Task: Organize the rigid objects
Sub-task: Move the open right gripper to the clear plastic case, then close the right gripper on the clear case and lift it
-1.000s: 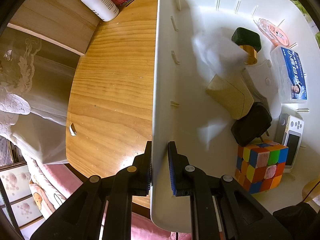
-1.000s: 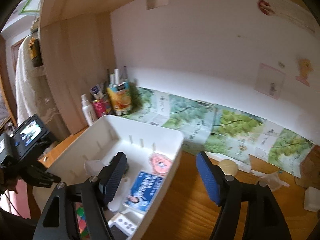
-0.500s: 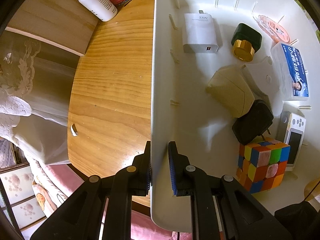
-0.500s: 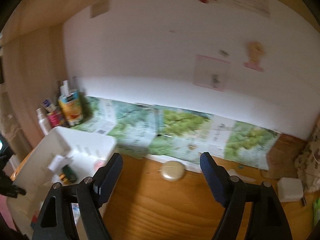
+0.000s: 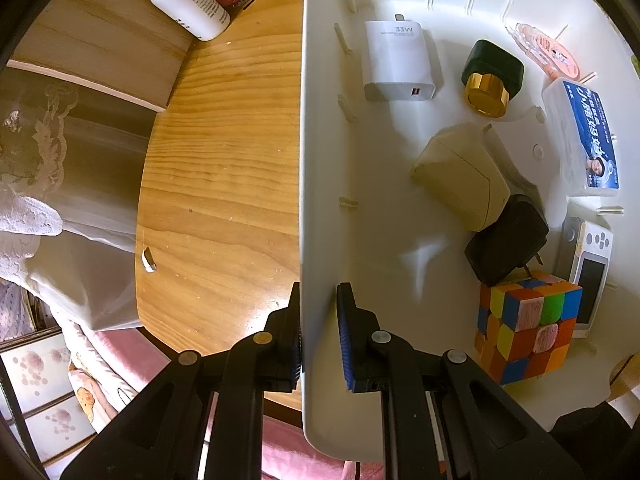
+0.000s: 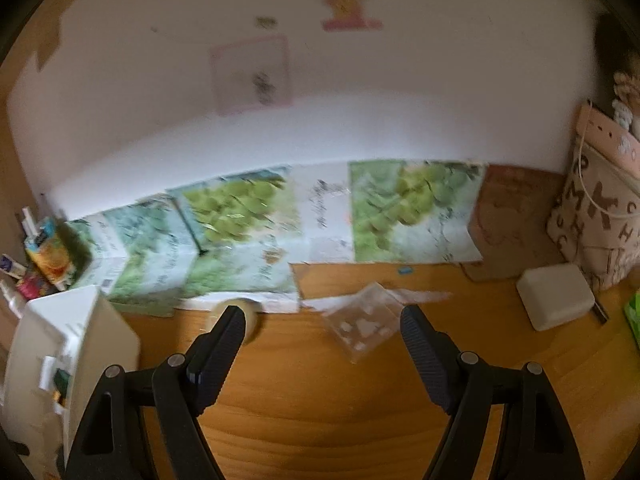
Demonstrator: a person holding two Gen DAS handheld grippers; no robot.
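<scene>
Bin (image 5: 320,200): white, on the wooden table (image 5: 224,168), near its rounded edge.
Left gripper (image 5: 318,332): jaws narrow, pinching the bin's side wall.
Inside bin: white charger (image 5: 400,64) near the far wall; color cube (image 5: 528,324) at the near right corner.
Right gripper (image 6: 322,332): jaws wide, holding nothing, above bare table.
White block (image 6: 554,296): near the table's right edge.

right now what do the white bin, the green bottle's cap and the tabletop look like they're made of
White bin: looks like moulded plastic, smooth and semi-gloss, with thin walls and moulded slots.
Green bottle's cap: shiny gold, with bright highlights; metal or metallised plastic, I can't tell which.
Tabletop: wood or wood veneer, with visible grain and a light sheen suggesting varnish.
</scene>
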